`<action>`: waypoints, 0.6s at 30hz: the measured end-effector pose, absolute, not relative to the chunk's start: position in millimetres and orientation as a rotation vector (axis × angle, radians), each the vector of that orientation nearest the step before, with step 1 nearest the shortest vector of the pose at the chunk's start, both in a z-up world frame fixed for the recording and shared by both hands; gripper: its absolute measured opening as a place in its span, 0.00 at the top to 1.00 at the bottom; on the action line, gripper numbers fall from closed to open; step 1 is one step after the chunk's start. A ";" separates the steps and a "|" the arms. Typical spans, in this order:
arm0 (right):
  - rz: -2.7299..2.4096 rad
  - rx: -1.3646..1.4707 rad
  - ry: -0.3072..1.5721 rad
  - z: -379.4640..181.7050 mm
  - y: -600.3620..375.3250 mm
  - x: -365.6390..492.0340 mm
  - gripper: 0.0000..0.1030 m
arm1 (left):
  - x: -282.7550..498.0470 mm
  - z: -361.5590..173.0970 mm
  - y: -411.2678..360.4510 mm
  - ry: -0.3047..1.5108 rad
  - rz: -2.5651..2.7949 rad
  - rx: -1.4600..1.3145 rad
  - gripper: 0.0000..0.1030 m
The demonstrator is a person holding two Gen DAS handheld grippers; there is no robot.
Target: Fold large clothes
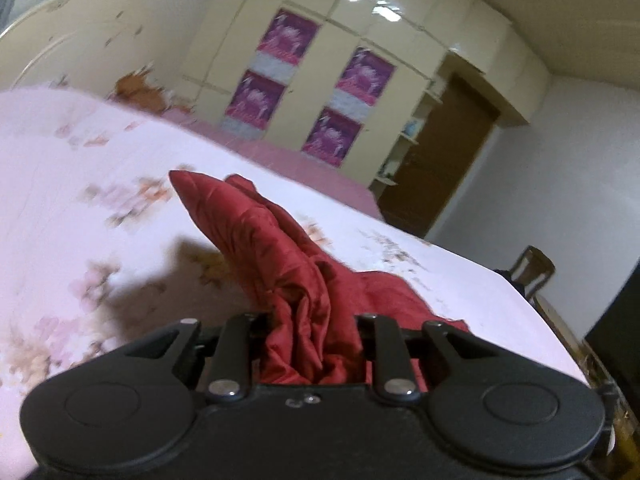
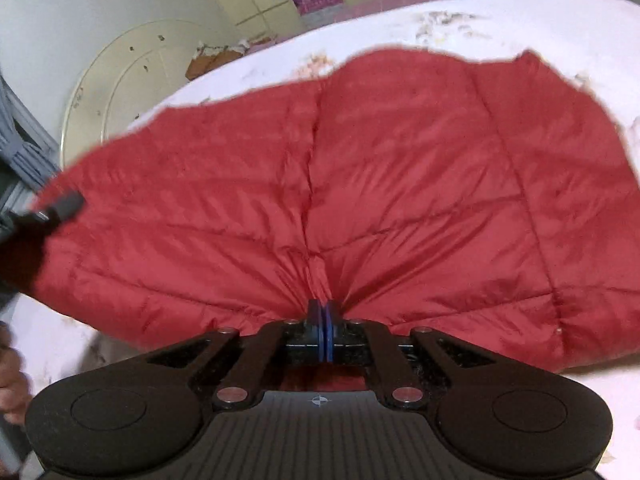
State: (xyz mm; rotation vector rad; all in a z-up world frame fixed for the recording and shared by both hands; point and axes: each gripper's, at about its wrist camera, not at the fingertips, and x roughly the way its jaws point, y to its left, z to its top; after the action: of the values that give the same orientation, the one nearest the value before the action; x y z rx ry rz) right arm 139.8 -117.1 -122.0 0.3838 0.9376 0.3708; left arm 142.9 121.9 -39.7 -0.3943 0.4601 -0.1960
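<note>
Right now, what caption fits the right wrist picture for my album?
Right gripper pinching a puffy red jacket spread on a flowery bed.

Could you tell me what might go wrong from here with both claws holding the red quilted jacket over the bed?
The right claw pinches only a thin edge of the slippery red jacket, so it could slip free. The left claw holds a thick bunched wad, which may make the fold uneven. Dragging could also rumple the floral bedsheet.
</note>
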 end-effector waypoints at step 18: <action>0.180 0.482 0.848 -122.3 -299.8 157.3 0.98 | 156.8 1.7 -28.0 0.445 -0.272 -0.208 0.79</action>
State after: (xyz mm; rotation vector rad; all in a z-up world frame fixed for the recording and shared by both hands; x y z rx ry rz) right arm 157.3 -299.8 -122.3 0.4821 0.8476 0.1796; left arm 156.8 -28.0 1.7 -0.2077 0.4450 -0.2721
